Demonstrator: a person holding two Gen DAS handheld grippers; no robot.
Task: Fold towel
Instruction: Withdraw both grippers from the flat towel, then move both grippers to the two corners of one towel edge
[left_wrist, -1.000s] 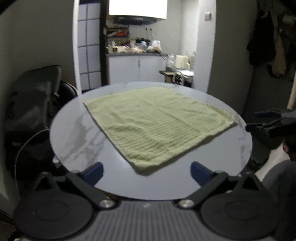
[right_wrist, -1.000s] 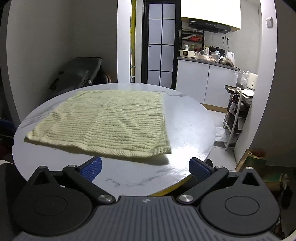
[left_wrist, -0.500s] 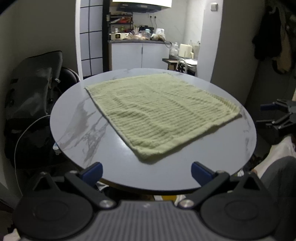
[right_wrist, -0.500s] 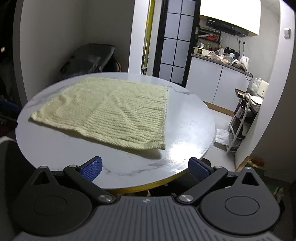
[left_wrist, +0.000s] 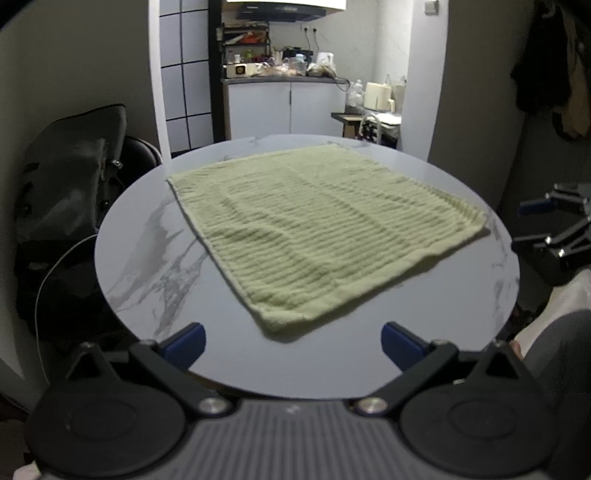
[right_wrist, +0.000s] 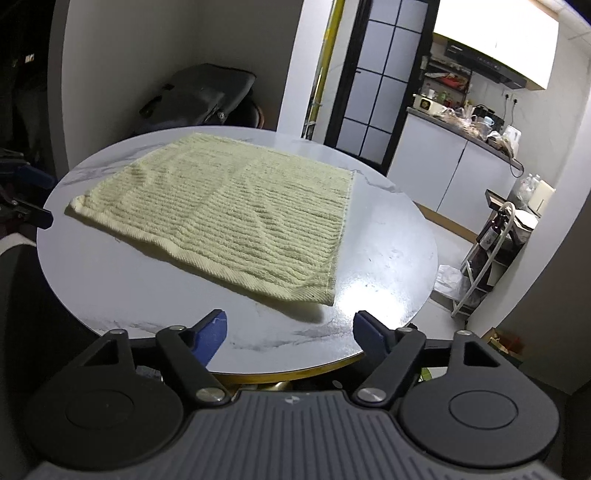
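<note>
A pale green ribbed towel (left_wrist: 317, 229) (right_wrist: 236, 214) lies flat and unfolded on a round white marble table (left_wrist: 155, 273) (right_wrist: 122, 291). My left gripper (left_wrist: 293, 341) hovers over the near table edge, just short of the towel's near corner, its jaws wide and closing with nothing between them. My right gripper (right_wrist: 290, 330) hangs at the table's near edge, just before another corner of the towel, jaws narrowing, nothing between the blue pads. The right gripper (left_wrist: 554, 236) also shows at the far right of the left wrist view, off the table's rim.
A dark bag on a chair (left_wrist: 70, 177) (right_wrist: 199, 99) stands beyond the table. White kitchen cabinets (left_wrist: 284, 107) and a small rack (right_wrist: 495, 251) lie further back. A person's grey-clad leg (left_wrist: 554, 354) is at the lower right.
The right gripper's jaws have drawn closer together and its view has rolled, tilting the table. The left gripper tipped slightly, its jaws a little narrower. The towel has not moved.
</note>
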